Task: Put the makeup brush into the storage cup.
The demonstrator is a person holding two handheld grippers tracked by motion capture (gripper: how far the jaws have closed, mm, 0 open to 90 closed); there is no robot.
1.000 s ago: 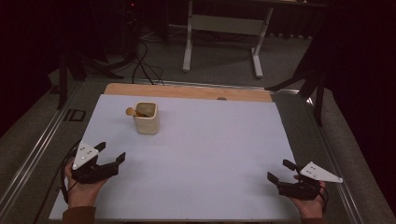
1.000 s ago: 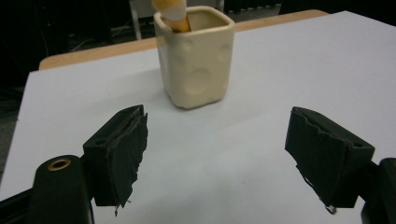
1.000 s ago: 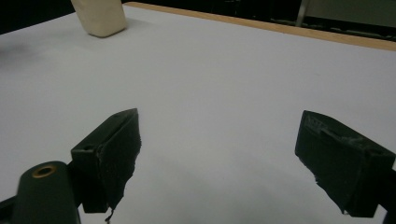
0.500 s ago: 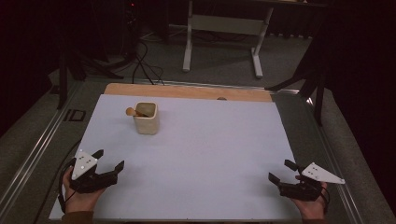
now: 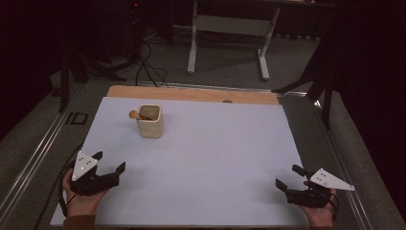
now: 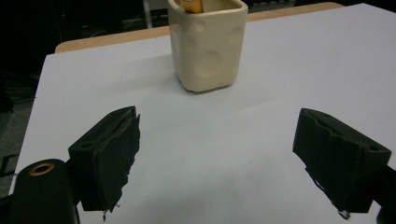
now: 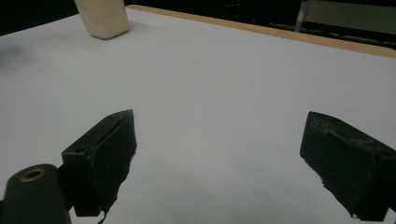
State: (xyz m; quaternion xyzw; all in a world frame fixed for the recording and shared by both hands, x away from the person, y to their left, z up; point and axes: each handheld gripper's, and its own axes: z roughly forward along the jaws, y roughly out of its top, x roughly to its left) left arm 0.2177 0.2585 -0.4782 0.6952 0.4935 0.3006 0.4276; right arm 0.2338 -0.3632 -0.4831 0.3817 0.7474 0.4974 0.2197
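Observation:
A cream ceramic cup [image 5: 150,122] stands on the white sheet at the back left, with a wooden utensil [image 5: 134,114] leaning out of it. The cup [image 6: 208,44] is straight ahead in the left gripper view, and the utensil [image 6: 192,4] shows at its rim. My left gripper [image 5: 110,161] rests near the front left edge, open and holding nothing [image 6: 217,154]. My right gripper [image 5: 288,176] sits near the front right corner, also open with nothing between its jaws [image 7: 224,163]. In the right gripper view the cup [image 7: 103,17] stands far off at the upper left.
The white sheet [image 5: 215,158] covers a wooden table [image 5: 191,94] whose far edge shows as a tan strip. A metal rail [image 5: 28,163] runs along the left side. Beyond the table stand a white frame [image 5: 227,28] and dark stands on a grey floor.
My left gripper has drawn back toward the front left edge of the sheet. The right gripper has barely shifted. The cup has not moved.

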